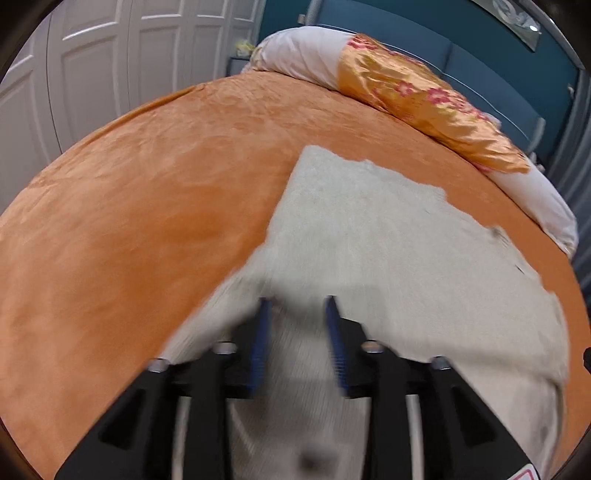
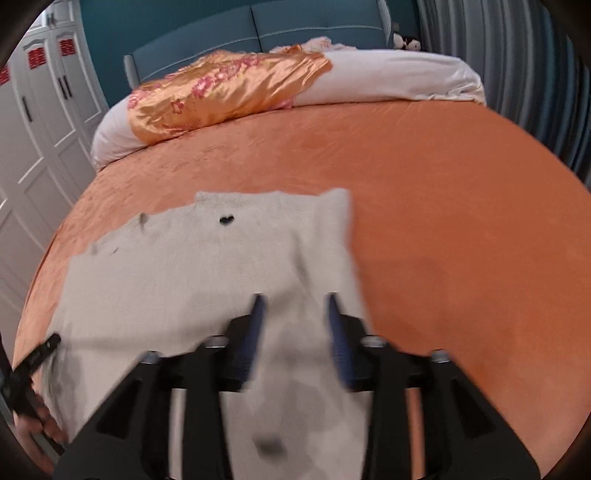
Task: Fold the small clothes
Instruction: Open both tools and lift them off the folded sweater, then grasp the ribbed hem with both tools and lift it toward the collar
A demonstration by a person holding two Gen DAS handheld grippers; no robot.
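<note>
A cream knitted garment point(image 1: 388, 240) lies spread flat on the orange bedspread point(image 1: 129, 221). My left gripper point(image 1: 297, 302) hovers over its near left part, jaws apart, blue pads clear of the cloth. In the right wrist view the same garment point(image 2: 192, 266) shows a small black mark point(image 2: 226, 220) near its far edge. My right gripper point(image 2: 293, 297) hangs over the garment's near right part, open, only blurred cloth showing in the gap below. The left gripper's black body point(image 2: 37, 358) and a hand point(image 2: 40, 424) appear at the left edge.
A rolled white duvet with an orange floral satin cover point(image 1: 424, 99) point(image 2: 229, 96) lies along the head of the bed before a teal headboard point(image 2: 314, 26). White wardrobe doors point(image 1: 92, 74) stand beyond the bed's left side. Bare bedspread point(image 2: 461, 240) stretches right of the garment.
</note>
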